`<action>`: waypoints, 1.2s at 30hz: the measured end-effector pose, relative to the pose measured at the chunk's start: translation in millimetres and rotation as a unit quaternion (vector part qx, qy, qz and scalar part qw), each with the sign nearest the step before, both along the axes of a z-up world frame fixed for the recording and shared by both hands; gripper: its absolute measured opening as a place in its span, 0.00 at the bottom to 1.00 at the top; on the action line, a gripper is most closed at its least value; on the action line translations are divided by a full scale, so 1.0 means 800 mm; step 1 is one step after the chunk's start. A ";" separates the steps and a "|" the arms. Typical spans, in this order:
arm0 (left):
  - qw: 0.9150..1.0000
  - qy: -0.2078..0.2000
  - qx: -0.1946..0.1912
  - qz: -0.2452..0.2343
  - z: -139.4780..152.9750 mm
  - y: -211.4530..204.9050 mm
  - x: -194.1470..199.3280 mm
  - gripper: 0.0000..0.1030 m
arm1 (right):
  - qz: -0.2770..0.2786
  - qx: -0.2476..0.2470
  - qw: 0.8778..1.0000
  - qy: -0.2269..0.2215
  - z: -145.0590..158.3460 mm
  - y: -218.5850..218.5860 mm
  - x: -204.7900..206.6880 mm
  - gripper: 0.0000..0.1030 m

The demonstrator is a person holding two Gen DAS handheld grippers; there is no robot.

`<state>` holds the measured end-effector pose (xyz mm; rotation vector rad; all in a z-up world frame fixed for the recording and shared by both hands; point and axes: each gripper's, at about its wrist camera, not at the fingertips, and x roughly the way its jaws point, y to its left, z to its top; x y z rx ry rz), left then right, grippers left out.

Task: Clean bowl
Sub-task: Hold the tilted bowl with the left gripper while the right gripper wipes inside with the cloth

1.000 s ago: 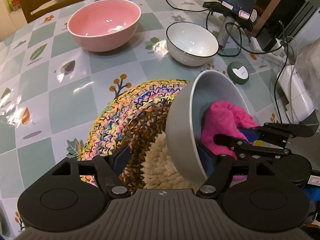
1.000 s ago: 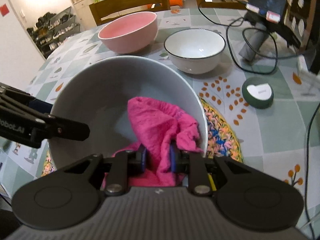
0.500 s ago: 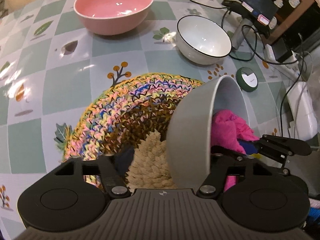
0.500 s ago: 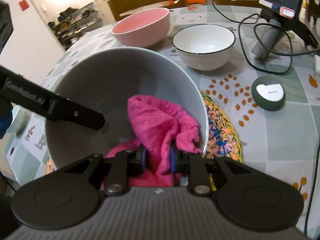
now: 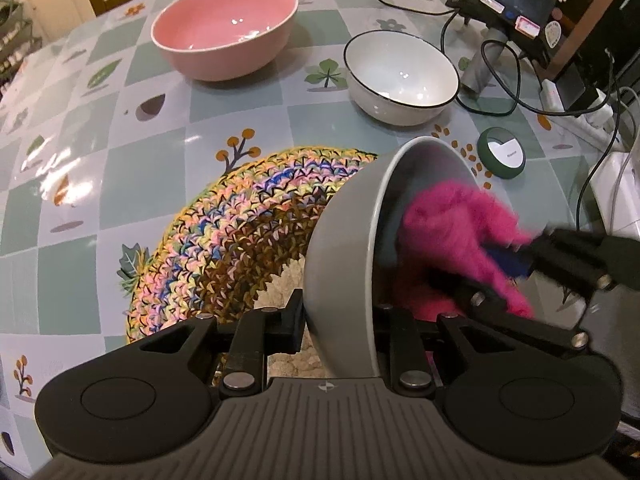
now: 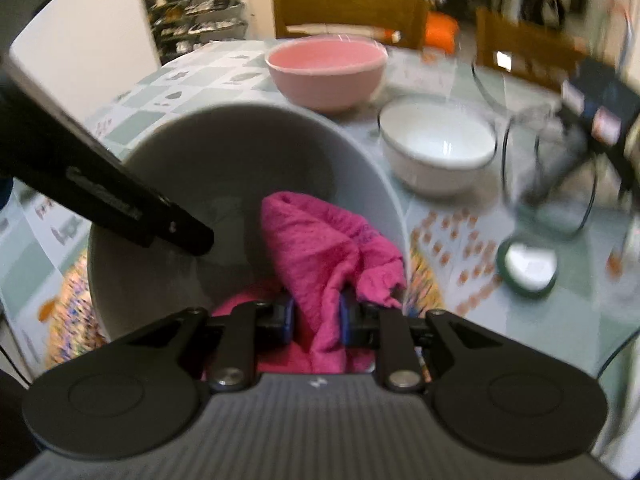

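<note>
The grey bowl (image 5: 344, 264) is being held tipped on its side above the woven mat (image 5: 224, 232), mouth facing the right gripper (image 6: 316, 316). The left gripper (image 5: 340, 320) is pinching the bowl's rim, one finger outside the wall, one inside. The right one is clamping the pink cloth (image 6: 320, 248) and pushing it into the bowl's inside.

Bowl's looking stiff, glazed, prob. slippery and breakable w/ only a rim pinch, so that hold is needing to be firm. Cloth's soft, bunching up; gripping it at the fold is working fine.
</note>
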<state>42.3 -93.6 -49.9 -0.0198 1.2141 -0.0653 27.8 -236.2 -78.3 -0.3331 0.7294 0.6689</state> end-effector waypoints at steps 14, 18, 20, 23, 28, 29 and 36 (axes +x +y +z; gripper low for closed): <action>0.998 -0.021 0.018 -0.053 0.003 -0.013 0.003 0.30 | 0.046 -0.048 0.997 -0.037 -0.012 0.007 0.016 0.19; 0.998 -0.019 0.012 -0.051 0.002 -0.010 0.006 0.30 | 0.026 -0.024 0.999 0.004 -0.019 0.004 0.023 0.19; 0.999 -0.018 0.012 -0.050 0.001 -0.009 0.007 0.30 | 0.016 -0.012 1.000 0.024 -0.023 0.002 0.026 0.19; 0.999 -0.010 0.003 -0.039 -0.003 -0.006 0.009 0.30 | 0.001 0.006 0.999 0.054 -0.028 0.000 0.031 0.19; 1.000 0.015 -0.020 -0.020 -0.021 0.002 0.011 0.30 | -0.026 0.040 0.994 0.101 -0.035 -0.004 0.037 0.19; 0.999 0.018 -0.025 -0.015 -0.026 0.004 0.011 0.30 | -0.031 0.044 0.993 0.105 -0.035 -0.004 0.037 0.19; 0.999 -0.001 -0.046 0.013 -0.025 0.018 0.003 0.25 | -0.067 0.074 0.986 0.130 -0.037 0.000 0.035 0.19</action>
